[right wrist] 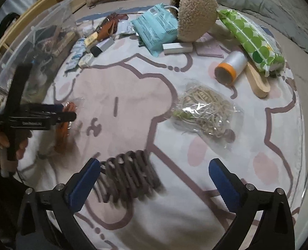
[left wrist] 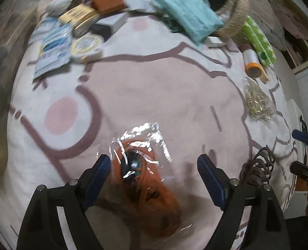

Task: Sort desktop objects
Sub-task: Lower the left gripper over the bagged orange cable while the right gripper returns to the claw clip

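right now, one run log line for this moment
left tool open over orange bag | right tool open by brown clip | both on mat

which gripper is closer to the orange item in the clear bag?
Left. The left gripper has the bagged orange item between its open fingers; the right gripper sits apart, over the dark coiled thing.

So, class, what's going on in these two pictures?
A person is sorting clutter spread over a pink-and-white cartoon blanket. The left gripper hangs open over an orange item in a clear plastic bag. The right gripper hangs open over a dark brown coiled thing. Neither holds anything.
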The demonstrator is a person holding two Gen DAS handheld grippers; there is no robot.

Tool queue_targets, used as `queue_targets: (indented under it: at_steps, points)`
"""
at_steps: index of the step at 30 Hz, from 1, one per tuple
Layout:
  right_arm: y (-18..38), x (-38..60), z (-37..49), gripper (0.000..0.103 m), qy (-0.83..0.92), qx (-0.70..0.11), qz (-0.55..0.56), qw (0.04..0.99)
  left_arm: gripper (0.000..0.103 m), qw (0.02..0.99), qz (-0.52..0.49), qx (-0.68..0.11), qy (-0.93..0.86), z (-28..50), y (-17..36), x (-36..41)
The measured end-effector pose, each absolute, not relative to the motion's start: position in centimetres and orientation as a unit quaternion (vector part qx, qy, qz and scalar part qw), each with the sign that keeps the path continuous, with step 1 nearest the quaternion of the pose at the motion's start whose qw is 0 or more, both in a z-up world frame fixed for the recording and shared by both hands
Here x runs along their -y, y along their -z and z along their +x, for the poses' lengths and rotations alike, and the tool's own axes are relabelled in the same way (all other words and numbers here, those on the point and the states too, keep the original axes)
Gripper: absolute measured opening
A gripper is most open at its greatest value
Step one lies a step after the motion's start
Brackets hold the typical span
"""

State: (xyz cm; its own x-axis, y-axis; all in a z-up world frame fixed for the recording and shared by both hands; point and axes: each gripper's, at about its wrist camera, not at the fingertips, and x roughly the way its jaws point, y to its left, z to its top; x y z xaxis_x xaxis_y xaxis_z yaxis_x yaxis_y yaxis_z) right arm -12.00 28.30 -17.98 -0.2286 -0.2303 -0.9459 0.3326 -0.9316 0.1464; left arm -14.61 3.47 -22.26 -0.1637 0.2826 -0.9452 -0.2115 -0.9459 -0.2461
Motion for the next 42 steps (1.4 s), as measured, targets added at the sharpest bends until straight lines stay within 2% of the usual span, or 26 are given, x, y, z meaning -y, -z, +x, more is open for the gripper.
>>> queue_targets:
  at_steps: [4, 11, 17, 21, 26, 37, 42]
  points:
    - [18.6, -29.2, -12.0, 0.103, 0.780, -0.078, 0.600, 0.161, 0.086, 0.192, -0.616, -0.008, -0.764, -14.3, 21.6, -5.7]
    - [21.6, -29.1, -9.4, 0.103, 0.724, -0.209, 0.628, 0.198, 0.086, 0.212, -0.587, -0.082, -0.777, -12.3, 20.8, -7.2]
    - [24.9, -28.0, -9.0, 0.103, 0.696, -0.240, 0.650, 0.190, 0.086, 0.211, -0.577, -0.107, -0.781, -10.6, 20.9, -7.0]
    - [24.5, -26.9, -9.8, 0.103, 0.708, -0.233, 0.639, 0.189, 0.086, 0.206, -0.559, -0.164, -0.786, -9.3, 21.6, -7.4]
    - [21.7, -25.7, -11.2, 0.103, 0.749, -0.205, 0.601, 0.190, 0.086, 0.192, -0.556, -0.196, -0.785, -8.9, 22.4, -6.6]
    - [20.5, -21.7, -14.8, 0.103, 0.773, -0.144, 0.587, 0.192, 0.086, 0.161, -0.574, -0.182, -0.782, -9.0, 23.2, -2.4]
    - [20.9, -19.8, -16.7, 0.103, 0.775, -0.129, 0.590, 0.187, 0.086, 0.153, -0.582, -0.151, -0.784, -9.3, 23.3, -0.4]
